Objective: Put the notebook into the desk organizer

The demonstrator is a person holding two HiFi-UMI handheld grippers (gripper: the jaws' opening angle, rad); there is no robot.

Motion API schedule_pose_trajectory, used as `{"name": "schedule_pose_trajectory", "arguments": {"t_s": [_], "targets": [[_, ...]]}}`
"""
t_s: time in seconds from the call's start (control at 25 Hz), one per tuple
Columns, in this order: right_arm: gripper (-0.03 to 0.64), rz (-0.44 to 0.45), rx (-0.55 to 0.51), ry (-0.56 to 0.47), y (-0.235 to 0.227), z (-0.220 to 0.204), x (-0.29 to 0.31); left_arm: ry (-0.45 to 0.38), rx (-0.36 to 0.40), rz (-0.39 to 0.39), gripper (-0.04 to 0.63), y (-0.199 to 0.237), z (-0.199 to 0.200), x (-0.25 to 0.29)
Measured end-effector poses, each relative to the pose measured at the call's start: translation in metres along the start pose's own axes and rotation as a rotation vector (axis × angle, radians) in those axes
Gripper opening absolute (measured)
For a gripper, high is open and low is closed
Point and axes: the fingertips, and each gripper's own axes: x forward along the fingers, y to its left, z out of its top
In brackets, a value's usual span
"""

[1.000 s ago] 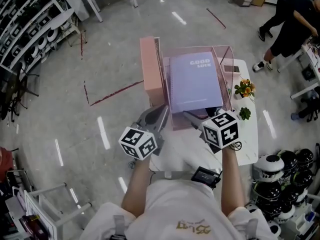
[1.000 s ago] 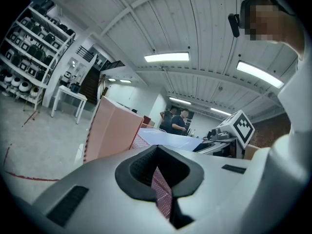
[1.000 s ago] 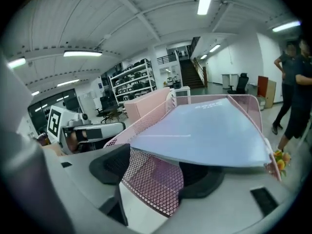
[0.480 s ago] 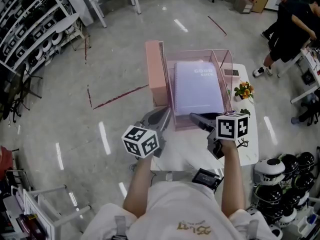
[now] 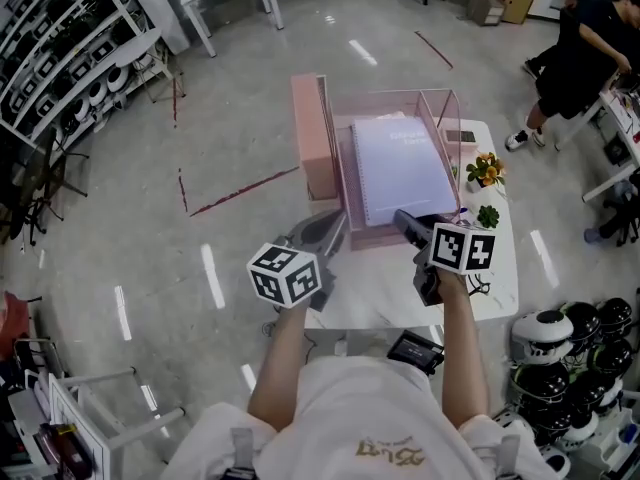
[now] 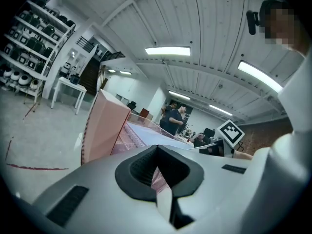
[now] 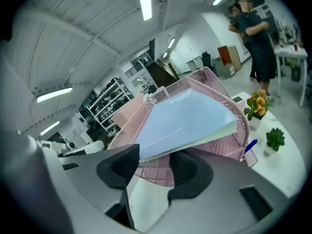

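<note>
A white table (image 5: 500,273) stands on the shiny grey floor (image 5: 230,88). A pink wire desk organizer (image 5: 312,138) sits on it. Beside the organizer stand a little pot of orange flowers (image 5: 487,171) and a little green plant (image 5: 488,216). A small dark flat thing (image 5: 461,137) lies farther back.

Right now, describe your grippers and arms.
Both grippers, left and right, have grey bodies, black pads and a white cube with black square markers. Bare arms, white shirt. The right's jaws have just been closing, notebook corner between them.
</note>
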Motion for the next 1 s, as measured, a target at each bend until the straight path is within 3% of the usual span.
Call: {"name": "schedule_pose_trajectory", "arguments": {"t_s": [0.24, 0.32, 0.4, 0.48, 0.56, 0.8, 1.0], "targets": [[0.252, -0.16, -0.308, 0.047, 0.004, -0.007, -0.005, -0.003, 0.018, -0.001, 0.018, -0.009, -0.001, -0.005], [0.259, -0.101, -0.313, 0.024, 0.014, -0.007, -0.004, -0.013, 0.025, -0.008, 0.018, -0.012, 0.003, -0.007], [0.328, 0.001, -0.327, 0.012, 0.026, -0.006, -0.005, -0.018, 0.032, -0.017, 0.018, -0.015, 0.004, -0.007], [0.359, 0.022, -0.413, 0.031, 0.029, -0.009, -0.004, -0.021, 0.043, -0.02, 0.018, -0.016, 0.005, -0.008], [0.305, -0.042, -0.478, 0.035, 0.022, -0.011, -0.001, -0.025, 0.043, -0.019, 0.018, -0.015, 0.006, -0.008], [0.307, -0.293, -0.482, -0.018, -0.004, -0.006, 0.0, -0.019, 0.041, -0.018, 0.018, -0.017, 0.003, -0.007], [0.31, -0.393, -0.496, -0.021, -0.011, -0.007, -0.012, -0.018, 0.047, 0.008, 0.018, -0.014, 0.004, -0.012]]}}
